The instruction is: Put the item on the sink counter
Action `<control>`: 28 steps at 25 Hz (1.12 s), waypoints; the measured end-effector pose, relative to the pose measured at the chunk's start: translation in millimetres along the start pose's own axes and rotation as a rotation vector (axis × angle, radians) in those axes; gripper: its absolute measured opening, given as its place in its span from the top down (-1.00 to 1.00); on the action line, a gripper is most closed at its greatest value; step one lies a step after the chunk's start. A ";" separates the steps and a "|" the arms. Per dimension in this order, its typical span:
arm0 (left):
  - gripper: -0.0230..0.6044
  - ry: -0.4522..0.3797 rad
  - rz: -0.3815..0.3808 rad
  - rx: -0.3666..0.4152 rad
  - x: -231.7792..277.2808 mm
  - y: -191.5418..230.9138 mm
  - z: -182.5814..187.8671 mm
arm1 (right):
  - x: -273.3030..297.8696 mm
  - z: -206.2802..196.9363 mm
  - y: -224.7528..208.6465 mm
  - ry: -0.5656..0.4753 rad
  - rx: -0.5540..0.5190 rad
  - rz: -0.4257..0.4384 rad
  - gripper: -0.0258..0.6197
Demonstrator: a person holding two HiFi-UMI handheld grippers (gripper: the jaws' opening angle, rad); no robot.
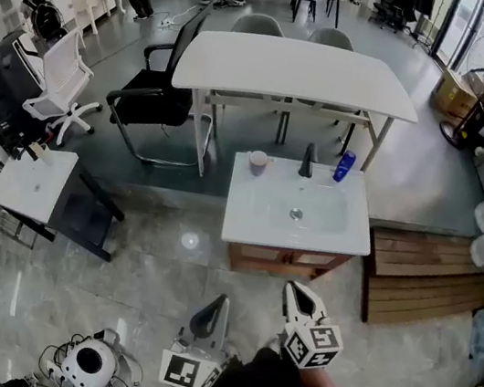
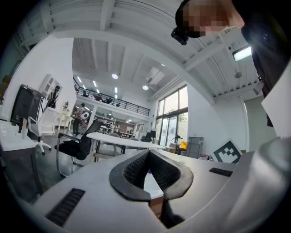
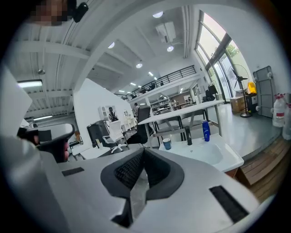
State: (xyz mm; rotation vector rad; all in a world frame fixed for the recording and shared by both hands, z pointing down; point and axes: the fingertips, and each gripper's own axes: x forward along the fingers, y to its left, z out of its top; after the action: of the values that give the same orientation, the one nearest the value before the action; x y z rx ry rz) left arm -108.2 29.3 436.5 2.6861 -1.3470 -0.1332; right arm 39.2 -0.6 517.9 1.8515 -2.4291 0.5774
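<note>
The white sink counter (image 1: 248, 212) stands ahead of me on the floor, with a black faucet (image 1: 308, 161) at its back edge. A mug (image 1: 258, 162) sits at its back left and a blue bottle (image 1: 344, 166) at its back right. Both grippers hang low, well short of the counter. My left gripper (image 1: 223, 300) is shut, its dark pads meeting at the tip with nothing held. My right gripper (image 1: 293, 289) is also shut and empty. In the right gripper view the counter (image 3: 229, 160), mug (image 3: 167, 144) and bottle (image 3: 206, 131) lie beyond the gripper (image 3: 143, 150).
A long white table (image 1: 296, 70) with chairs stands behind the counter, a black office chair (image 1: 152, 98) to its left. Wooden pallets (image 1: 427, 276) lie right of the counter. A small white stand (image 1: 30, 183) is at left, a round white device (image 1: 89, 363) with cables on the floor.
</note>
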 end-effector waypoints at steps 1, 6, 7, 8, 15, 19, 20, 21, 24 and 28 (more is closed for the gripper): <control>0.88 0.003 -0.002 0.002 -1.1 -5.3 -1.3 | -8.6 1.0 -1.3 -0.006 -0.001 -0.003 0.89; 0.88 0.018 -0.016 0.015 1.6 -39.0 -5.5 | -49.6 4.4 -9.8 -0.019 -0.004 0.001 0.89; 0.87 0.020 -0.018 0.014 2.7 -47.4 -6.0 | -58.1 6.1 -12.0 -0.021 -0.007 0.004 0.89; 0.88 0.022 -0.020 0.014 3.4 -55.6 -6.8 | -66.5 8.2 -14.0 -0.024 -0.009 0.006 0.89; 0.88 0.023 -0.019 0.012 4.2 -100.2 -14.7 | -114.6 18.7 -24.8 -0.053 -0.015 0.033 0.89; 0.87 0.022 -0.009 0.019 6.9 -116.9 -18.6 | -128.1 20.9 -31.0 -0.060 -0.019 0.049 0.89; 0.87 0.022 -0.007 0.021 7.5 -120.0 -19.7 | -130.5 21.2 -32.8 -0.060 -0.023 0.053 0.89; 0.88 0.021 -0.005 0.024 8.3 -122.5 -20.6 | -132.2 21.6 -34.8 -0.062 -0.028 0.058 0.89; 0.88 0.019 0.001 0.033 10.5 -128.3 -22.0 | -135.7 22.5 -40.6 -0.068 -0.038 0.071 0.89; 0.88 0.021 0.008 0.037 10.8 -133.4 -21.5 | -139.8 22.9 -42.3 -0.068 -0.036 0.080 0.89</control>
State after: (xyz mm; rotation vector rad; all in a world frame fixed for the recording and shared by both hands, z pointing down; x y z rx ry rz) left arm 6.6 101.3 436.3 2.7046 -1.3673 -0.0793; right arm 123.8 112.2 473.5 1.7961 -2.5485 0.4790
